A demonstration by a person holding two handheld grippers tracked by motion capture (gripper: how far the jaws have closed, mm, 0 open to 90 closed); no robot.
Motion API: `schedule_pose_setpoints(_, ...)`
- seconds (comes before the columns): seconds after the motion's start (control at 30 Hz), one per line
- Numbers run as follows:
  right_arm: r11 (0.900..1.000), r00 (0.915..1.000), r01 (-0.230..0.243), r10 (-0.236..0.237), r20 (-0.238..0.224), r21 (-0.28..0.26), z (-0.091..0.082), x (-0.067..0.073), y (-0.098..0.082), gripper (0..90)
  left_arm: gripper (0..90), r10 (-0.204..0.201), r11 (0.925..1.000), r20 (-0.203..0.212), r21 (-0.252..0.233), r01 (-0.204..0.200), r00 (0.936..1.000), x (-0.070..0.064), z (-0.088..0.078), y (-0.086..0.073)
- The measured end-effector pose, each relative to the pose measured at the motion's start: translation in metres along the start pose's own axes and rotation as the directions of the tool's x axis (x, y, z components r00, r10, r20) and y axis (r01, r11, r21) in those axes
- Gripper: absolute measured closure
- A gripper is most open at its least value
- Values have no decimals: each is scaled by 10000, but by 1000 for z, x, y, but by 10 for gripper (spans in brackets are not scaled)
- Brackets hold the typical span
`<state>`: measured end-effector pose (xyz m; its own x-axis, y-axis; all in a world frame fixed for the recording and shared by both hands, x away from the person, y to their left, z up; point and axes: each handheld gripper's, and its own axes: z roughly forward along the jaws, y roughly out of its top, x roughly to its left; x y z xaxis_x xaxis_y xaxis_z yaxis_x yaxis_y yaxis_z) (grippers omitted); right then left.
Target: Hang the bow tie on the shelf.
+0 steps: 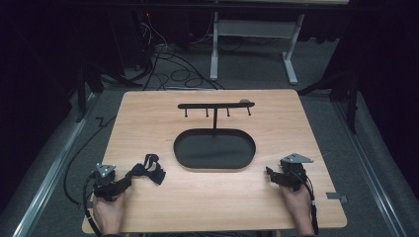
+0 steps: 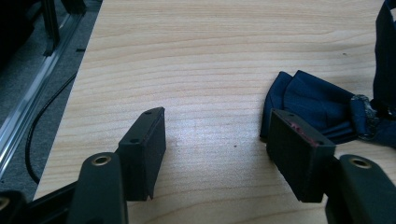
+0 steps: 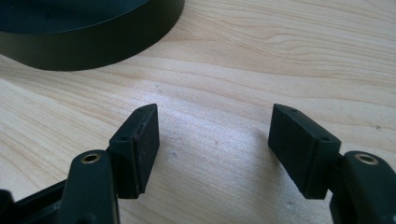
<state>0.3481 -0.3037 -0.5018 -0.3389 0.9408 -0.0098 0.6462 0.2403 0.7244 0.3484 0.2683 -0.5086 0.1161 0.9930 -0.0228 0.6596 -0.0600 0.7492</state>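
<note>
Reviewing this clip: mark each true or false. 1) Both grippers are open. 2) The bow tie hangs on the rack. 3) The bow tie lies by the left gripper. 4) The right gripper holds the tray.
1) True: the left gripper and the right gripper both have jaws apart with bare table between.
2) False: the bow tie lies on the table; the rack has bare hooks.
3) True.
4) False: it holds nothing; the tray sits apart.

left claw: black, grey three-cornered plate on top, black cable | right claw: black, same grey plate, black cable | pads: flat black blocks, small screw holes, brass rivets behind
</note>
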Motion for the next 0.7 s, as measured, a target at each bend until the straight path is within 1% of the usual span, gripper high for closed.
schedule_pose_setpoints(0.17, 10000, 10000, -4, 4, 8, -13, 0, 0, 0, 353, 372, 5, 10000, -21, 16, -5, 10000, -1, 0, 0)
schedule_pose_setpoints(0.4, 10000, 10000, -12, 12, 15, -15, 0, 0, 0, 354, 372, -50, 10000, 67, 29, 50, 10000, -1, -1, 0)
schedule_pose_setpoints(0.47, 10000, 10000, 10, -10, 12, -19, 0, 0, 0, 355, 378, -161, 9999, 44, -42, 161, 9999, -1, -1, -1)
schedule_pose_setpoints(0.5, 10000, 10000, -17, 17, 22, -15, 0, 0, 0, 355, 406, -259, 9996, 117, -92, 261, 9996, 0, -2, -1)
schedule_pose_setpoints(0.57, 10000, 10000, 0, 0, 21, -20, 0, 0, 0, 355, 409, -414, 9990, 226, -128, 417, 9989, 2, -2, -1)
schedule_pose_setpoints(0.63, 10000, 10000, 1, -1, 21, -18, 0, 0, 0, 355, 408, -464, 9988, 303, -157, 469, 9985, 2, -2, -1)
schedule_pose_setpoints(0.7, 10000, 10000, 2, -2, 25, -19, 0, 0, 0, 355, 407, -430, 9989, 359, -182, 437, 9984, 2, -3, -2)
